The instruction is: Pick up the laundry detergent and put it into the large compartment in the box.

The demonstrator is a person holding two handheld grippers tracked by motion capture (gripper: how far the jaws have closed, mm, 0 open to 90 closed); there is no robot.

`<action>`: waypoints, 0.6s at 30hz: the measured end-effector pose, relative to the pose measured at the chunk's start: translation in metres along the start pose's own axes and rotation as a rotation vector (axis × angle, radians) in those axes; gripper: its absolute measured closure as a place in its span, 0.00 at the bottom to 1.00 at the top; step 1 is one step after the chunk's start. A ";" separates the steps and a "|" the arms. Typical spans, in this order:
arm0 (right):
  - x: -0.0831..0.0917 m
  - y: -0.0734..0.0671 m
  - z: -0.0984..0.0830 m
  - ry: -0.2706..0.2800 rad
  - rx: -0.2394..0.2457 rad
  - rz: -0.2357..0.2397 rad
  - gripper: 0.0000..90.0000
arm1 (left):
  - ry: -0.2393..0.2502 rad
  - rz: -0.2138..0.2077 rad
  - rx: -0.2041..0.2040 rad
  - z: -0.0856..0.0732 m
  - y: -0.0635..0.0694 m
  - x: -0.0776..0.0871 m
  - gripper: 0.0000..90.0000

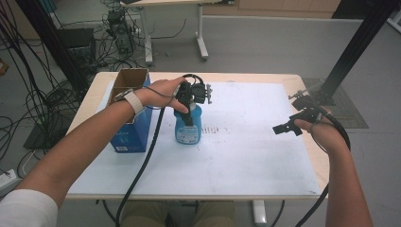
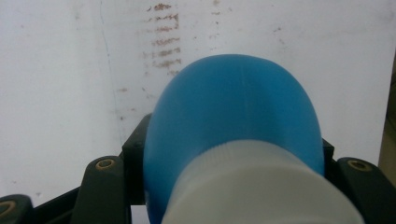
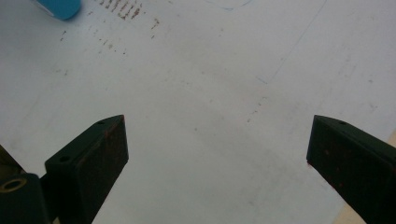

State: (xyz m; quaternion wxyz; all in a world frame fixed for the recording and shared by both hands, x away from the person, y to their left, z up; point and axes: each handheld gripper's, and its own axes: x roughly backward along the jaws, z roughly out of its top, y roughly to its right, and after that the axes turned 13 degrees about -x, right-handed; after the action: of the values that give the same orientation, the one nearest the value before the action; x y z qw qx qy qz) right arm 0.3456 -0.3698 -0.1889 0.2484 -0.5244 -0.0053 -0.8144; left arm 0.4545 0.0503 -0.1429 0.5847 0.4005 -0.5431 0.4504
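Note:
A blue plastic bottle (image 1: pixel 188 130) with a white cap stands on the white sheet (image 1: pixel 246 156), just right of the box. My left gripper (image 1: pixel 189 113) comes down on it from above and is shut on the bottle's upper part. In the left gripper view the bottle (image 2: pixel 233 107) bulges between the two black jaws of my left gripper (image 2: pixel 231 144), which press on both its sides. My right gripper (image 1: pixel 287 116) hovers near the table's right edge, open and holding nothing. In the right gripper view, my right gripper (image 3: pixel 217 140) has its jaws spread wide over bare sheet.
A blue carton (image 1: pixel 130 118) with open cardboard flaps stands at the left of the table, close to the bottle. Faint brown marks (image 1: pixel 215 130) dot the sheet. Black cables trail from both grippers; a black frame post (image 1: pixel 350 52) rises at the far right.

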 end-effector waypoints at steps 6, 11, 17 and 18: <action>0.001 -0.002 -0.001 0.004 0.004 0.002 0.06 | -0.009 -0.002 0.032 0.001 0.007 0.021 0.44; 0.001 -0.005 -0.001 0.007 0.007 0.006 0.06 | -0.026 -0.028 0.078 0.004 0.010 0.039 0.44; 0.000 -0.007 0.000 0.007 0.014 0.008 0.06 | -0.048 -0.008 0.123 0.007 0.023 0.065 0.44; 0.000 -0.007 0.000 0.009 0.015 0.009 0.06 | -0.050 -0.005 0.136 0.008 0.025 0.070 0.44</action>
State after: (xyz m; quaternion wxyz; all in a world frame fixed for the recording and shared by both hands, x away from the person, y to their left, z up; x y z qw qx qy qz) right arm 0.3433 -0.3633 -0.1872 0.2562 -0.5189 -0.0080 -0.8155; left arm 0.4284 0.0562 -0.0726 0.5433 0.4518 -0.5248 0.4746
